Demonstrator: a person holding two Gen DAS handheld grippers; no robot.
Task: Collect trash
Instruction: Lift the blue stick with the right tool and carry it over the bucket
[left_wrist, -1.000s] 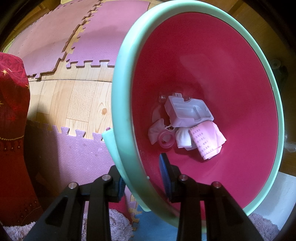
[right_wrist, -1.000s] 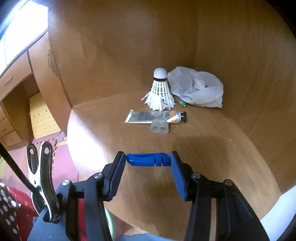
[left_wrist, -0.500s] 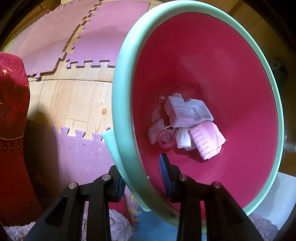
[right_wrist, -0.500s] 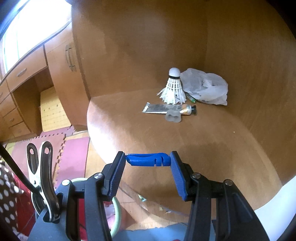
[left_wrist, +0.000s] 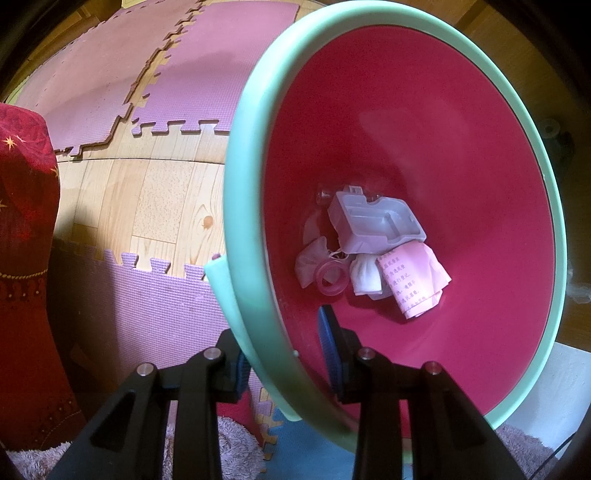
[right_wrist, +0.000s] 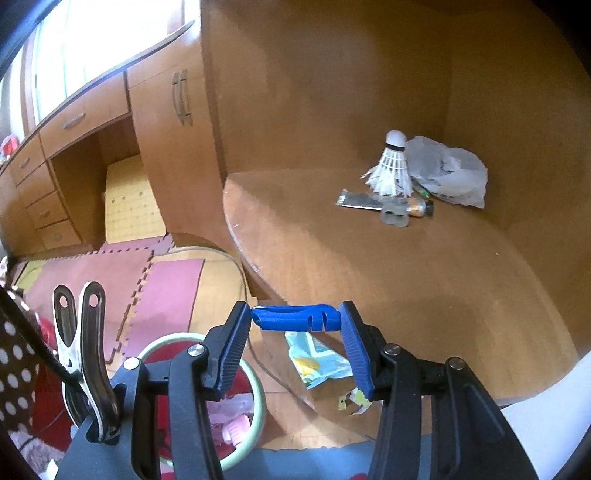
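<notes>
Left gripper (left_wrist: 282, 354) clamped, right gripper (right_wrist: 295, 347) apparently clamped.

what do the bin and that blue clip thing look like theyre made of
bin: likely moulded plastic, smooth with a soft sheen, magenta inside, mint rolled rim.
blue clip: probably hard plastic, matte, with crisp slots cut in.
Neither material can be confirmed by sight alone.

The left gripper's (left_wrist: 282, 349) outer pad is hidden behind the bin's (left_wrist: 243, 206) rim. In the right view the bin (right_wrist: 258, 402) is mostly covered by the right gripper (right_wrist: 295, 341). Print on the pink paper (left_wrist: 413, 284) is too small to read.
</notes>
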